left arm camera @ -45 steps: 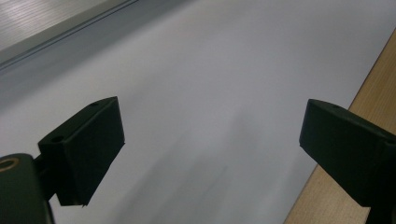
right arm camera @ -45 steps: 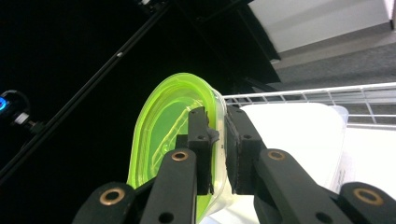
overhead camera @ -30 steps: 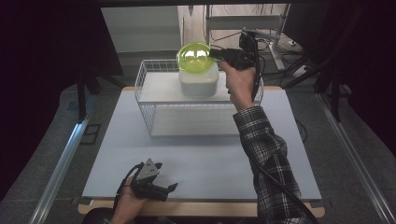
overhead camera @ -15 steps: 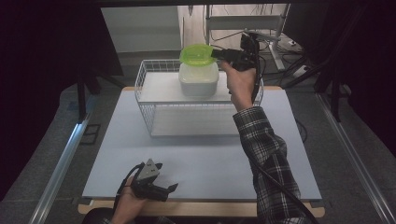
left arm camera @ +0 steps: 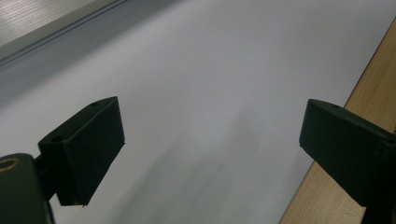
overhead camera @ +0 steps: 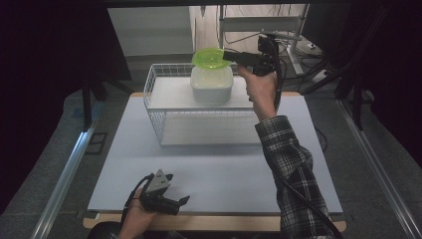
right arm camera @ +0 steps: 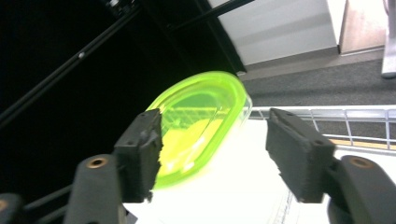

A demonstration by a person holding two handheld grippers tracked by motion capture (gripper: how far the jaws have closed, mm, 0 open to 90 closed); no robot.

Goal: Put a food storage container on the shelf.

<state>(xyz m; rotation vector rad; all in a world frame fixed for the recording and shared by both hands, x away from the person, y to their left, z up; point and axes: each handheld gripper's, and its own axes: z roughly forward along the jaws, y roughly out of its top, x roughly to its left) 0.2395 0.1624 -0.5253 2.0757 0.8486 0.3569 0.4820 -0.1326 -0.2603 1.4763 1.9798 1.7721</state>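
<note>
A lime-green lid lies flat on top of a white tub, which stands inside a white wire basket at the back of the table. My right gripper is level with the lid's right edge; its jaws have just been opening. In the right gripper view the lid sits between the parted jaws of the right gripper, and the pads no longer press on it. My left gripper rests at the table's front edge. It is the open left gripper, with nothing between its jaws.
A pale sheet covers the table, with a wooden strip along its front edge. Metal rails run down both sides of the table. Stands, cables and a shelf crowd the space behind the basket at the back right.
The lid went from tilted up towards the camera to lying flat on the tub. The right jaws have parted from it. The left hand has not moved.
</note>
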